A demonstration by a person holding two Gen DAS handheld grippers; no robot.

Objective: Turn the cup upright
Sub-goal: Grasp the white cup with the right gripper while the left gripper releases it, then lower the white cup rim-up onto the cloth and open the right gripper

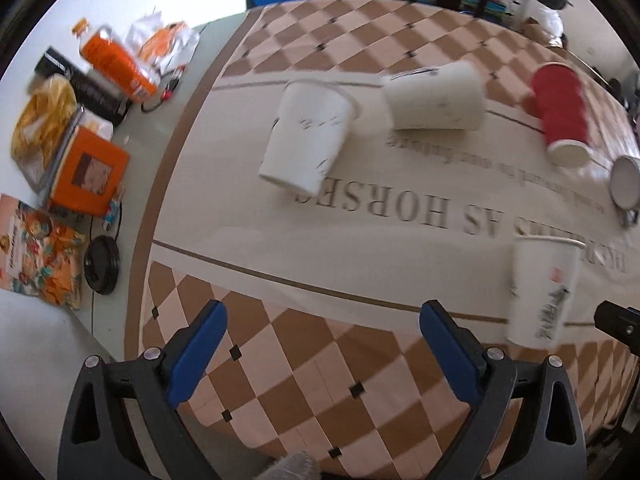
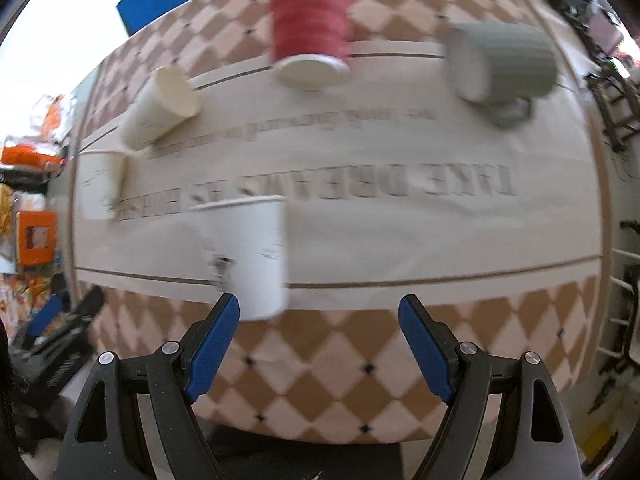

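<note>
While both tongs hang open and empty, no cup is gripped.
My right tongs (image 2: 319,346) sit just short of the printed white cup (image 2: 252,256), apparently upright near the desk (image 2: 400,240) edge; my left tongs (image 1: 323,354) wait clear, facing the toppled cups (image 1: 306,138).

Layout as seen now: on the tablecloth (image 2: 400,240), an upright printed cup (image 2: 252,256) is found nearest, just ahead of the right gripper (image 2: 319,312) w/ jaws spread, cup at its left fingertip. Behind it, four things are laid on their sides across the cloth: paper cup (image 1: 306,136) far left, second cup (image 1: 434,96) just right of it, ribbed cup (image 2: 310,28) at center-back, mug (image 2: 500,64) to the right. The left gripper (image 1: 324,320) is held over the cloth's near edge, jaws apart. Left of the cloth, on the bare table: boxes (image 1: 88,168), a bottle (image 1: 114,60), a lid (image 1: 102,264).
</note>
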